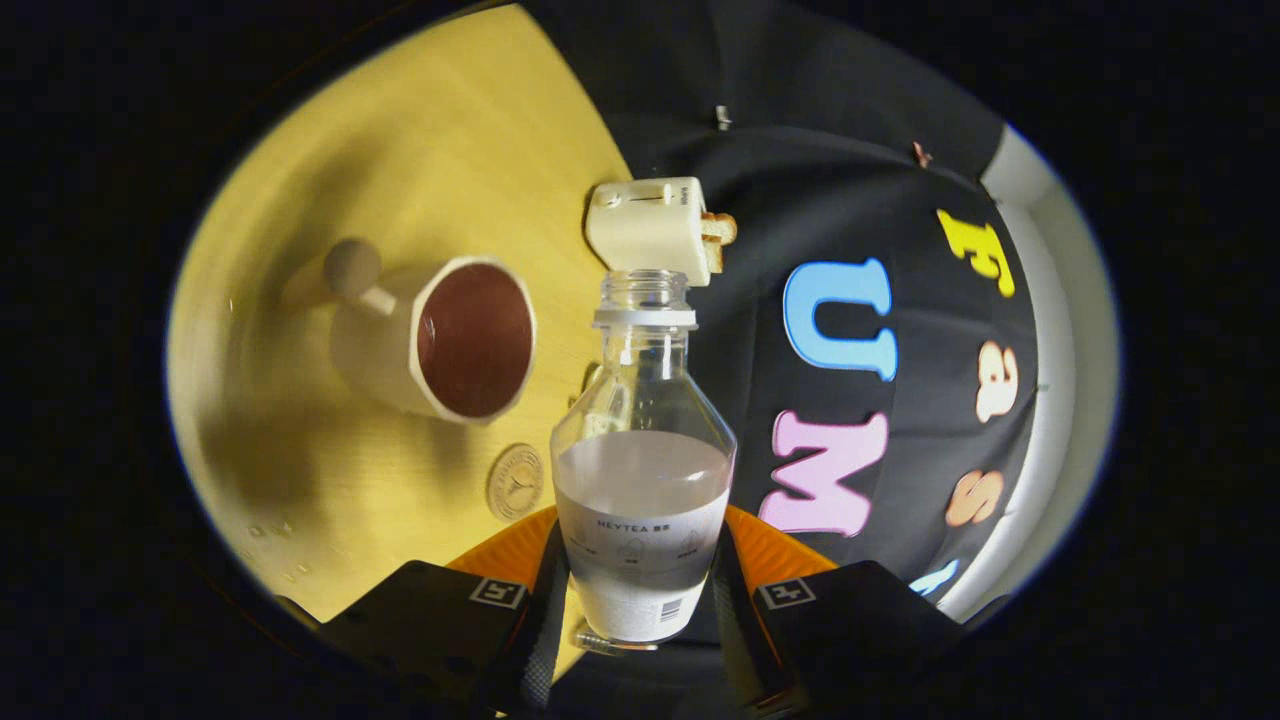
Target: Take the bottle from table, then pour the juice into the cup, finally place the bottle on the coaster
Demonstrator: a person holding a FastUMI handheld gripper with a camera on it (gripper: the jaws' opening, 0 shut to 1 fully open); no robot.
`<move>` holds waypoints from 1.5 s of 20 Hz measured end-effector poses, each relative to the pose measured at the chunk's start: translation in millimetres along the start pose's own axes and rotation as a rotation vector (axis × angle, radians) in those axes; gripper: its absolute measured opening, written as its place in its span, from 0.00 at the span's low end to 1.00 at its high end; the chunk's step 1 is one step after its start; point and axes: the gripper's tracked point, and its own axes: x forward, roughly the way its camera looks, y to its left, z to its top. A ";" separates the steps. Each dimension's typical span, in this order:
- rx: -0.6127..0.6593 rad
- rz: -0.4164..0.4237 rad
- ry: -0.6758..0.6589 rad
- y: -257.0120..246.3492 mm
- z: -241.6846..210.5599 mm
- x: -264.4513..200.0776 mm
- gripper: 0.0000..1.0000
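- Pinching the clear bottle (642, 470) low on its labelled body, the gripper (640, 590) had one black finger (548, 610) pressed to each side, so the grip sat under the liquid's weight and left the neck free for pouring.
- Pale, milky juice filled the bottle to about its shoulder; the cap was off and the threaded mouth at 12 o'clock from the fingers stood open, so it seemed pouring had not begun, or only barely.
- The wooden table (420, 180) ran slanted across the view while the liquid line looked level against the bottle, which I judged to mean the gripper was rolled a little, with the bottle lifted clear of the surface.
- A small round embossed disc, probably the coaster (516, 482), lay flat on the table at about 10 o'clock just beyond the left finger, free to receive the bottle last.
- Farther out toward 10 o'clock stood the cream cup (440, 335) with a dark brown inside and a knobbed handle on its far side, its mouth open to the bottle; whether it held any juice could not be told.
- Beyond the bottle's mouth at 12 o'clock sat a white toy toaster (655, 228) with a slice poking out, near the table's edge and clear of the pouring path.
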 end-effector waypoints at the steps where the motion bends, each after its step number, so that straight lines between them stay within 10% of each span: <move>1: 0.072 0.005 -0.009 -0.5 2.8 -4.3 0.69; 14: 0.939 0.081 -0.294 -29.6 29.7 -7.3 0.69; 30: 1.280 -0.013 -0.433 -71.5 -27.1 72.3 0.70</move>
